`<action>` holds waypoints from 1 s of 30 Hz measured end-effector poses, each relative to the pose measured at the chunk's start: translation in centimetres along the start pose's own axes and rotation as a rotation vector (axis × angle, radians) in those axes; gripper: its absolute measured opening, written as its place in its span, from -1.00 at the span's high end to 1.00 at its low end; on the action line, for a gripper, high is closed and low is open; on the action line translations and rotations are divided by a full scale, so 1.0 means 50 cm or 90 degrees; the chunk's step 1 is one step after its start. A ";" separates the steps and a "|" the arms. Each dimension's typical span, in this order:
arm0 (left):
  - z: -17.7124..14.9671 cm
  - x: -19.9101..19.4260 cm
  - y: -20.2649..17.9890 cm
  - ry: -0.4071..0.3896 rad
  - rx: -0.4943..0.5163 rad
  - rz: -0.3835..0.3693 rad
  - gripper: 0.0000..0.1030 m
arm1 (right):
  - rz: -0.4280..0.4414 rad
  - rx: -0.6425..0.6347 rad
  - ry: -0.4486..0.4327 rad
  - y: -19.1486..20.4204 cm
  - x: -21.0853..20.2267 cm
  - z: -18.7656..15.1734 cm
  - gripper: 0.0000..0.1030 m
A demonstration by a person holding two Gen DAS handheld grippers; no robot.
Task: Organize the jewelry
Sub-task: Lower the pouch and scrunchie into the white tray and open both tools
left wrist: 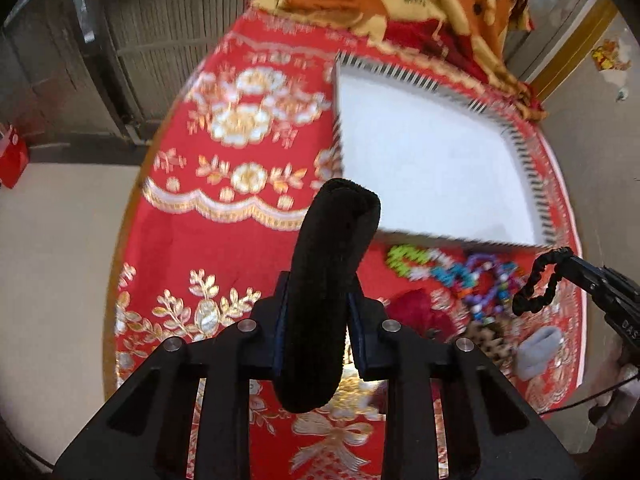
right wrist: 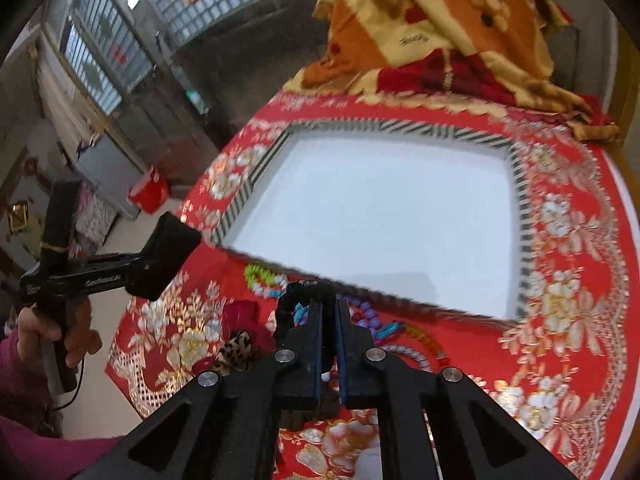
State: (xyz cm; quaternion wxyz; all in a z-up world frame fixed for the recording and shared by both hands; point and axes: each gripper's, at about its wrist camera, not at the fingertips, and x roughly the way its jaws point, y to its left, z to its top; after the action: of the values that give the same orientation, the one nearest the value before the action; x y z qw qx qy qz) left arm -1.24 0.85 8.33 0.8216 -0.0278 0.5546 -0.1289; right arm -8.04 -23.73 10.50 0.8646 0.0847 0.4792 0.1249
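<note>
left tongs (left wrist: 320, 312): pinching soft black band (left wrist: 328, 280), light | right tongs (right wrist: 328, 312): pinching thin black scrunchie (left wrist: 536, 284), limp | tray (right wrist: 520, 216): far side

A thick black fabric band (left wrist: 332, 280) stands upright, clamped in the left hand-held gripper (left wrist: 316, 308). Bright bead bracelets (left wrist: 460, 272) lie heaped at the white tray's (left wrist: 432, 160) six-o'clock edge.
</note>
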 end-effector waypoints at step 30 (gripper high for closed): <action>0.166 0.160 -0.088 0.038 -0.012 0.023 0.53 | -0.129 0.163 0.049 -0.245 0.110 0.061 0.90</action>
State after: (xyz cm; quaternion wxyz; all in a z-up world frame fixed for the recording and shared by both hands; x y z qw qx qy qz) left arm 8.41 -6.17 5.11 0.8068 -0.0217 0.5802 -0.1097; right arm -0.98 -33.84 4.40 0.8361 0.1403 0.5299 -0.0217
